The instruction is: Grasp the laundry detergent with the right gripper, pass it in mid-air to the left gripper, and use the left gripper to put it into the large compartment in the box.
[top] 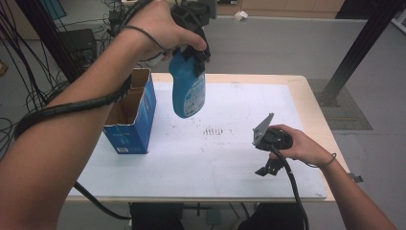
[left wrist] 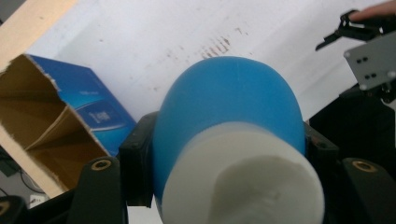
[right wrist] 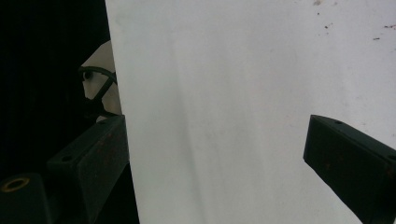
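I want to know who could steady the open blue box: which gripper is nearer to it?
Left. The left gripper holds the blue bottle in the air just beside the blue box; the right gripper rests across the table.

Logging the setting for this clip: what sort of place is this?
Most likely a lab or workshop recording bay, not a home: a plain table with a white mat, bundles of black cables at the left, and a black metal frame post on a grey floor.

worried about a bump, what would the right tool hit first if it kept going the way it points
The right tool points down at the near edge of the white mat. Nothing lies between its open jaws, so it would probably meet the mat first, though depth is hard to judge.
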Demonstrator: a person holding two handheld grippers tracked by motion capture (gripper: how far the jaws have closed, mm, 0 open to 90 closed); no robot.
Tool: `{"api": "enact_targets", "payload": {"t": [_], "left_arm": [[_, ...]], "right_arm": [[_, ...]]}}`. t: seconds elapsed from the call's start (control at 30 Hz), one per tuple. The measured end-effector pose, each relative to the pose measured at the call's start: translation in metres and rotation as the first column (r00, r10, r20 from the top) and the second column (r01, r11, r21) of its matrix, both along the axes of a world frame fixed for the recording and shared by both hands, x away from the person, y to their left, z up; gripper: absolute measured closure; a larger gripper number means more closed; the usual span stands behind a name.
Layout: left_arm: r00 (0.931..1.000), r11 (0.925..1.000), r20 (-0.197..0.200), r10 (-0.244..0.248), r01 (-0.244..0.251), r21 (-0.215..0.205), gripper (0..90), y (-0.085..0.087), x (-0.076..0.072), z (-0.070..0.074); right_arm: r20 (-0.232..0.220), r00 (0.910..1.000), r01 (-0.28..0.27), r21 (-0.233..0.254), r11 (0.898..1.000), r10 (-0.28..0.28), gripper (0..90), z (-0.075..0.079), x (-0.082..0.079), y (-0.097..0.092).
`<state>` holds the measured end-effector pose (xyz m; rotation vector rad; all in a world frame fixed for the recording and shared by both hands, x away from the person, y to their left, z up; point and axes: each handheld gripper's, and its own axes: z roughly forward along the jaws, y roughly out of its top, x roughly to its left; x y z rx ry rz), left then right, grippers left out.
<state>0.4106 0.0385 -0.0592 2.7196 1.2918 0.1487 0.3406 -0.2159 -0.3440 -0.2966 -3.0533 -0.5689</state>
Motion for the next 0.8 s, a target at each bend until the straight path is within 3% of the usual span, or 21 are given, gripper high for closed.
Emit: {"api": "enact_targets", "payload": {"t": [0.17, 0.3, 0.37, 0.63, 0.8], "left_arm": [[0.998, 0.9981, 0.013, 0.062, -0.062, -0.004, 37.4, 0.018, 0.008, 0.008], [0.9897, 0.9899, 0.025, 0.141, -0.141, -0.021, 37.5, 0.032, 0.015, 0.014], [0.987, 0.9873, 0.025, 0.159, -0.159, -0.009, 37.5, 0.042, 0.019, 0.019], [0.9678, 0.9682, 0.029, 0.25, -0.25, -0.009, 37.5, 0.074, 0.028, 0.024], [0.9499, 0.9503, 0.025, 0.311, -0.311, -0.014, 37.5, 0.092, 0.033, 0.025]], "right_arm": [[-0.002, 1.0, -0.002, 0.005, 1.0, 0.002, 6.8, 0.002, -0.001, 0.002], [0.002, 1.0, -0.005, 0.007, 1.0, 0.005, 6.8, 0.003, -0.002, 0.002], [0.007, 0.9999, -0.008, 0.008, 1.0, 0.007, 6.8, 0.004, -0.002, 0.002], [0.004, 1.0, -0.003, 0.006, 1.0, 0.003, 6.8, 0.004, -0.003, 0.001], [0.009, 0.9999, -0.005, 0.008, 1.0, 0.005, 6.8, 0.004, -0.002, 0.002]]}}
